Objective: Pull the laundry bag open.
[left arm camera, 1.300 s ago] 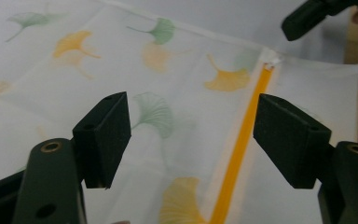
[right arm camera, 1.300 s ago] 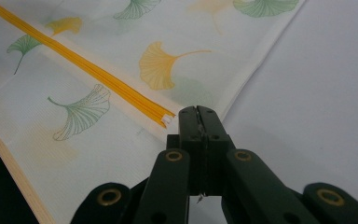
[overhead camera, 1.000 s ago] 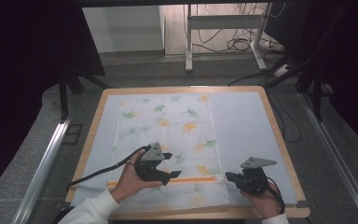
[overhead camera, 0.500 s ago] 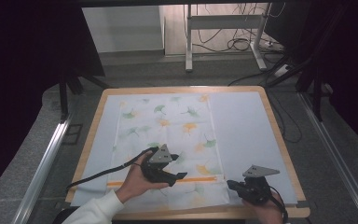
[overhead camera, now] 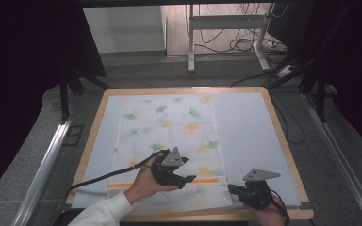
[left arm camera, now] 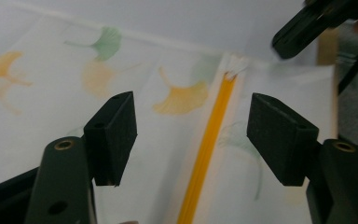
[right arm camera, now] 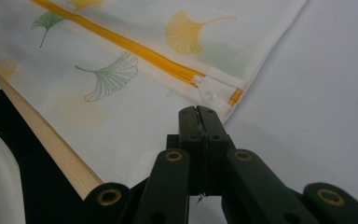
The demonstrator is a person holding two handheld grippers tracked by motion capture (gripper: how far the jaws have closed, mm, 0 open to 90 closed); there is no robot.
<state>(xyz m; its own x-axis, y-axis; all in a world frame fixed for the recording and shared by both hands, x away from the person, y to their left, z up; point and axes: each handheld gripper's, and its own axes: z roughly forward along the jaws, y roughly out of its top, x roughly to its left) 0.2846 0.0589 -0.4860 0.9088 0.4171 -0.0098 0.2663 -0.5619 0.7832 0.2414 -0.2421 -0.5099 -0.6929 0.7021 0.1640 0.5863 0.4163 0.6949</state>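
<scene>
We count one white woven cloth printed with green and yellow ginkgo leaves [overhead camera: 169,136], crossed by one orange zipper stripe [left arm camera: 205,149], lying flat on one pale blue mat [overhead camera: 250,136] over one wooden table [overhead camera: 283,136]. Two black grippers work at its near edge. The left gripper [left arm camera: 191,135] straddles the stripe, its jaws apart though just narrowing, with nothing clamped. The right gripper [right arm camera: 199,119], jaws pressed together, holds the cloth's corner edge beside the zipper end.

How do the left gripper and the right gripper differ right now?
The left gripper has its jaws apart over the cloth's orange zipper, having just been closing; the right gripper has its jaws shut. The left gripper sits over the cloth's printed middle, while the right gripper is at the cloth's corner by the zipper's end. Both are black.
</scene>
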